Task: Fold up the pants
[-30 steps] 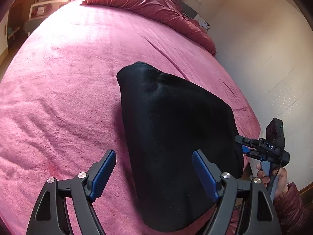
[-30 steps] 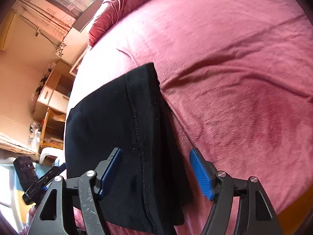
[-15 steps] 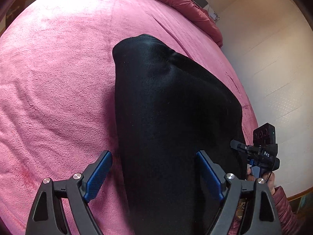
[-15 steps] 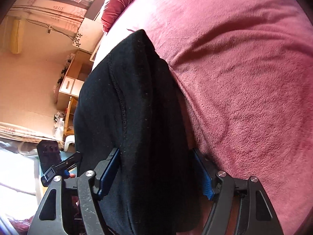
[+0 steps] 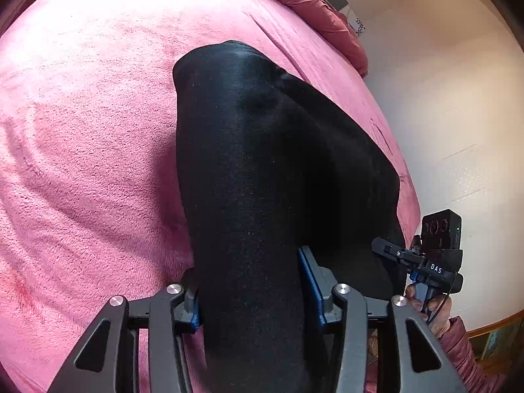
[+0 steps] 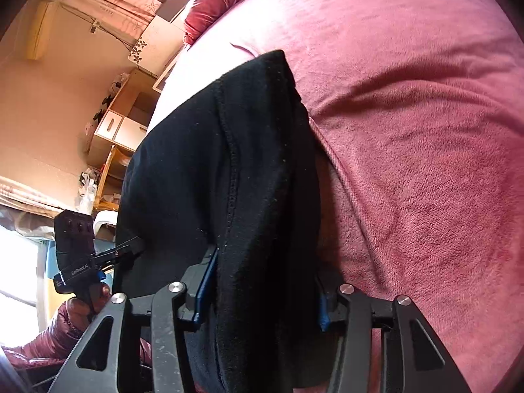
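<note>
Left claw: my left gripper (image 5: 249,298) is closed down on the near edge of the black pants (image 5: 262,170), cloth filling the gap between the blue pads.
Right claw: my right gripper (image 6: 262,294) pinches the same near edge at the other corner, beside the stitched seam (image 6: 231,163).
Pants: folded into a thick dark bundle lying on the pink fleece blanket (image 5: 82,163), its far end resting on the bed.
Step in hand: I judge this is a lift of the near edge to fold it over.
How to do it well: raise both corners level, keep the edge taut between my claws, and lay it square on the far end.
Surface: soft, plush, slightly rumpled; it may drag the cloth.
Room: cream wall (image 5: 458,98) on one side, wooden shelf unit (image 6: 121,124) on the other.
</note>
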Available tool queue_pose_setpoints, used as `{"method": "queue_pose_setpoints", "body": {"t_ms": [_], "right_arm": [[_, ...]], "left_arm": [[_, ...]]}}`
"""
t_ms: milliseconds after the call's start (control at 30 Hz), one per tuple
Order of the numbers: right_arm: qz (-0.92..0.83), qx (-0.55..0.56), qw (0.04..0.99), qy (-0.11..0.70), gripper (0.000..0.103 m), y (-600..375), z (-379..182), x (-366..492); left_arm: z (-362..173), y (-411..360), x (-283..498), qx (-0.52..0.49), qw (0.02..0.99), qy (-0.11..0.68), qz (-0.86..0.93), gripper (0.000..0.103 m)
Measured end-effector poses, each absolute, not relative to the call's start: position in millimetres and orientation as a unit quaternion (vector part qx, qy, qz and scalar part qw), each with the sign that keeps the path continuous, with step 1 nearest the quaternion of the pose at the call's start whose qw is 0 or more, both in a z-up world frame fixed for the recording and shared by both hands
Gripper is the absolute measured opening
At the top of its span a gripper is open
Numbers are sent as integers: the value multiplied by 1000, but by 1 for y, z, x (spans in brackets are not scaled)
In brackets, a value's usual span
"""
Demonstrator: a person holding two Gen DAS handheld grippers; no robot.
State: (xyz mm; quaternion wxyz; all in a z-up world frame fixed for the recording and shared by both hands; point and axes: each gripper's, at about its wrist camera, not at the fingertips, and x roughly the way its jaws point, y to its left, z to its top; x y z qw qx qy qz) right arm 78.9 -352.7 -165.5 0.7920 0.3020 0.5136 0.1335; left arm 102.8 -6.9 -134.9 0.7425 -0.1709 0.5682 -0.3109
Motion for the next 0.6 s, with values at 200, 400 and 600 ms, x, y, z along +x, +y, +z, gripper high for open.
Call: {"method": "queue_pose_setpoints", "body": {"t_ms": [200, 400, 600], "right_arm": [[139, 284, 800, 510, 46, -334, -147, 84], [164, 274, 807, 496, 45, -303, -131, 104], [189, 260, 812, 487, 45, -275, -127, 138]], "left_arm": [[-108, -4, 102, -145, 763, 543, -318, 43], [-90, 15, 103, -147, 781, 524, -307, 43], [-73, 42, 118, -152, 798, 508, -285, 43]]}}
